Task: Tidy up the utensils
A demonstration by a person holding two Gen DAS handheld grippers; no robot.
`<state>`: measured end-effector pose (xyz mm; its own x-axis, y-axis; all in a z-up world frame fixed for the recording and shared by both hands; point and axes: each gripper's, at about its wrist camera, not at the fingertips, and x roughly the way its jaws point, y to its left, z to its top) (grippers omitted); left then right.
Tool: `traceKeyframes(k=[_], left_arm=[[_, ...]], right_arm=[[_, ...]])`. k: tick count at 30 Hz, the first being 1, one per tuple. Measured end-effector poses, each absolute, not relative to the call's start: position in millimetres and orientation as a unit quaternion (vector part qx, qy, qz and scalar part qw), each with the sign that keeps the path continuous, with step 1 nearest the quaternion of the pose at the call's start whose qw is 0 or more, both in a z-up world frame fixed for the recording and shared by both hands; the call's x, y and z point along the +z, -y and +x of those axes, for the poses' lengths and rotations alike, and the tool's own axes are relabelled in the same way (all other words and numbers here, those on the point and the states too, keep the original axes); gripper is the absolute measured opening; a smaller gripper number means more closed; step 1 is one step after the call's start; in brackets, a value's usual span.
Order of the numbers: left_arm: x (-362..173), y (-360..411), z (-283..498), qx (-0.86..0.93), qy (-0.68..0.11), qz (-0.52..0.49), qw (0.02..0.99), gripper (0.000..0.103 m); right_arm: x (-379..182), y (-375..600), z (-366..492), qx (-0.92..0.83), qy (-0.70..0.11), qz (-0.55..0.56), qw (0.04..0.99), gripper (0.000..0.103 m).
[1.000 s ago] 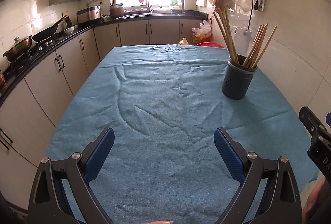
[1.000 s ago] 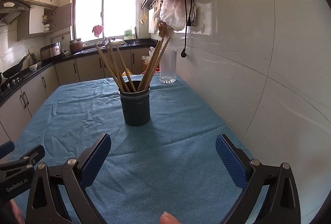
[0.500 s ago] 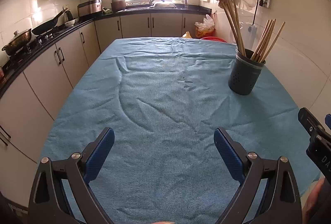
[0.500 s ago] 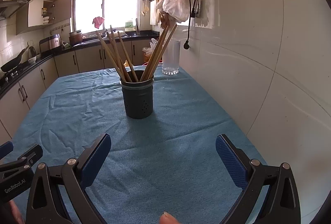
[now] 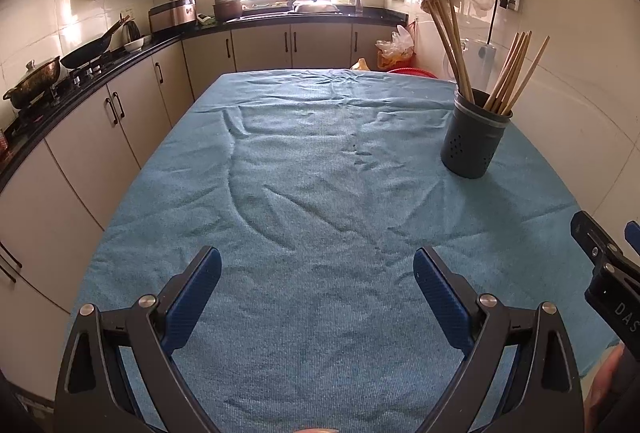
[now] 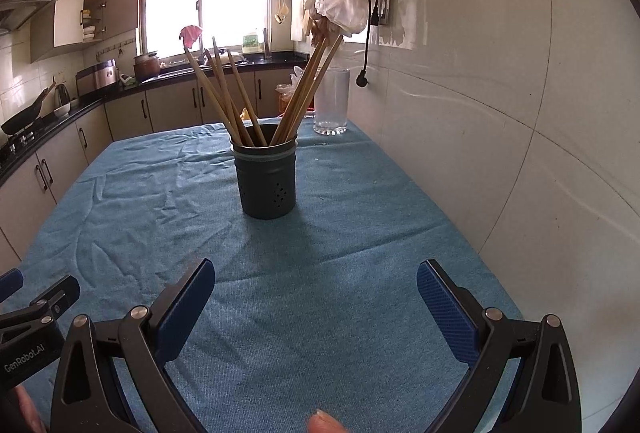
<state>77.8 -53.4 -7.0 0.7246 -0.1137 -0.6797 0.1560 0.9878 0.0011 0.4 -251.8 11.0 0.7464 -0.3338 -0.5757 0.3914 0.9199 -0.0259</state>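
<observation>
Both my hand-held grippers, left and right, spread wide, holding nothing. Chopsticks stand in dark holder on the blue-clothed tabletop, well ahead. Only right view shows clear glass behind it. Stove pans clearest in left view.

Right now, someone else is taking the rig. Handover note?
Left gripper: jaws open, empty, over the blue cloth.
Right gripper: jaws open, empty, facing the holder.
Chopsticks all stand in the dark holder, upright on the cloth near the wall; a clear glass stands behind it.
Done: no loose utensils visible on the cloth.
Left: nothing obvious; check outside the views.
</observation>
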Motion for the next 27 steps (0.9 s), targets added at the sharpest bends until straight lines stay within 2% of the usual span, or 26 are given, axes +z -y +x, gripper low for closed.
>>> traceKeyframes(k=[27], left_arm=[[-8.7,52.1,76.0,-0.072,-0.366,0.028,0.928,0.096]], right_arm=[[8.5,250.6,-1.1,-0.192,-0.301,0.054,0.933,0.103]])
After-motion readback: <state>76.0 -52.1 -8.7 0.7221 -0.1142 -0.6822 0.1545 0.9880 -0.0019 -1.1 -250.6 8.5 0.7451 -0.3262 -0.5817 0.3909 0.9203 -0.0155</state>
